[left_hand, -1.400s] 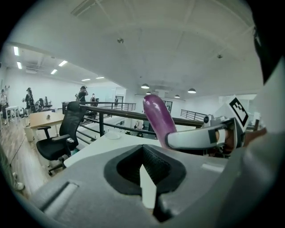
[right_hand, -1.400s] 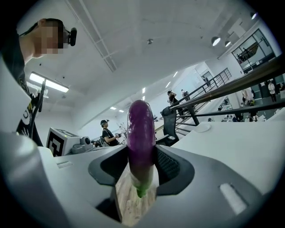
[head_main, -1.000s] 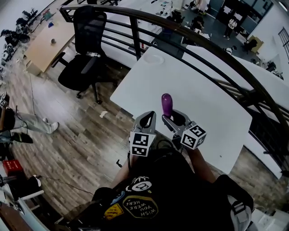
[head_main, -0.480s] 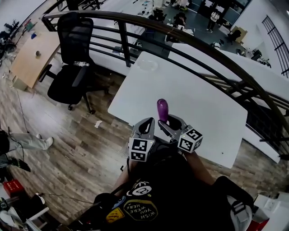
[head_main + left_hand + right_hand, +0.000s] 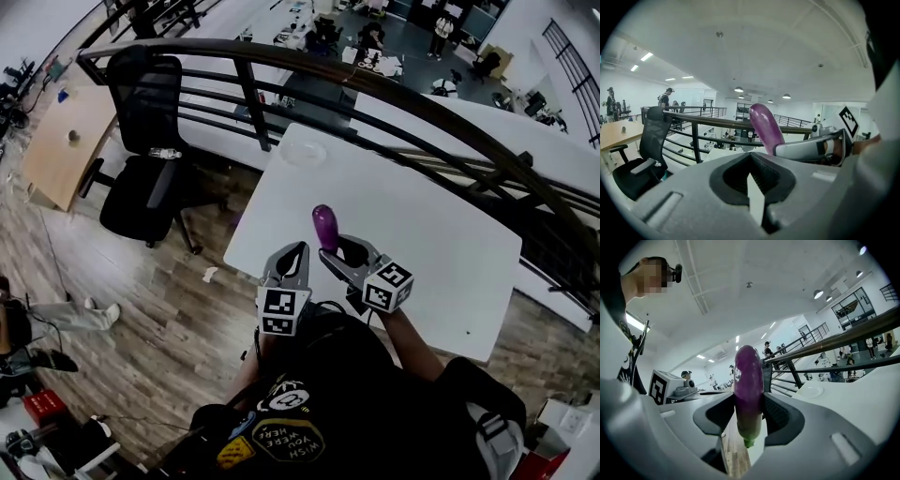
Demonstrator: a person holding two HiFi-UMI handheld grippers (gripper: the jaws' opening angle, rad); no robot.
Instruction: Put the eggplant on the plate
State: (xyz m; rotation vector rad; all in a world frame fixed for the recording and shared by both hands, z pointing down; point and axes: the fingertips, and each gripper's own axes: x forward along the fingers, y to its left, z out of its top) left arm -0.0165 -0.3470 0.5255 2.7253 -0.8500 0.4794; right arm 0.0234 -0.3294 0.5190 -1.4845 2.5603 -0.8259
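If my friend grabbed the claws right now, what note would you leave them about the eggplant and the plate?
Right claw: shut on the eggplant, which is held upright with its stem end down, over the near edge of the white table.
Left claw: shut, with nothing in it, beside the right one.
Plate: at the far corner of the table, with nothing on it.
Done: the eggplant is picked up.
Left to do: carry it across the table, set it on the plate and let go.
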